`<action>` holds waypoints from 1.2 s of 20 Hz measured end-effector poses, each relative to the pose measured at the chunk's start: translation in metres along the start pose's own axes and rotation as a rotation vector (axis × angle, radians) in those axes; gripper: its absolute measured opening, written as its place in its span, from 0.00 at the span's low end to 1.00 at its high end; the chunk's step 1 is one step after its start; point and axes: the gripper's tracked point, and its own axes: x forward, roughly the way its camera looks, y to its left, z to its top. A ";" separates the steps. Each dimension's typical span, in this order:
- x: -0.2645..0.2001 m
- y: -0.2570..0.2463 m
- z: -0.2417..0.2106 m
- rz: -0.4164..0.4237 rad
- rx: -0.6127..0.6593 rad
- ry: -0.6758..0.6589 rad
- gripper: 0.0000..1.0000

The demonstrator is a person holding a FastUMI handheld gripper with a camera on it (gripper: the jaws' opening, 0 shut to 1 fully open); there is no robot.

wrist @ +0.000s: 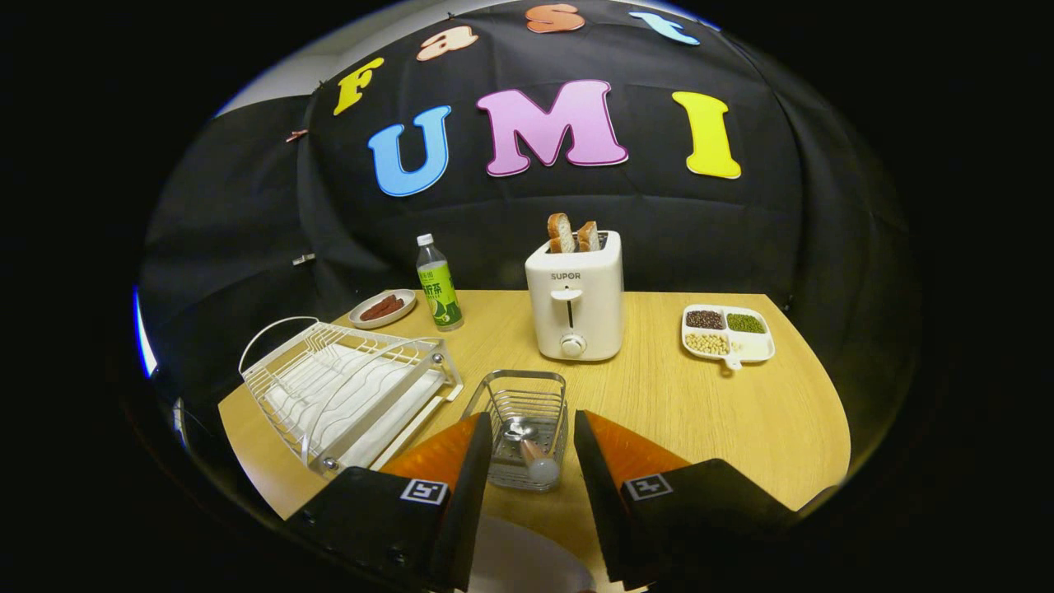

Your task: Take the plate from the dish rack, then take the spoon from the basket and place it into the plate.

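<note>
A wire basket [522, 403] stands on the wooden table just ahead of my fingertips. In it lies the spoon [533, 455], metal bowl away from me and pale handle end toward me. My gripper [531, 418] is open, its orange fingers [449, 451] spread to either side of the basket's near end, touching nothing. A white plate [527, 562] lies flat on the table under and between the finger bases, partly hidden by them. The white wire dish rack [346, 394] stands to the left of the basket on its white drip tray.
Beyond the basket stands a white toaster [575, 305] with two bread slices. A green-labelled bottle [438, 284] and a small dish of sausages [382, 309] are behind the rack. A divided dish of beans [728, 333] sits at the far right. The table's near edge [255, 478] curves close by the rack.
</note>
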 end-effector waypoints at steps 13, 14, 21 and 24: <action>0.021 0.014 -0.002 0.012 -0.079 -0.011 0.26; 0.021 0.013 -0.001 0.008 -0.077 -0.010 0.23; 0.012 0.019 0.009 0.027 -0.049 0.018 0.19; 0.001 0.013 0.040 0.018 -0.021 -0.026 0.19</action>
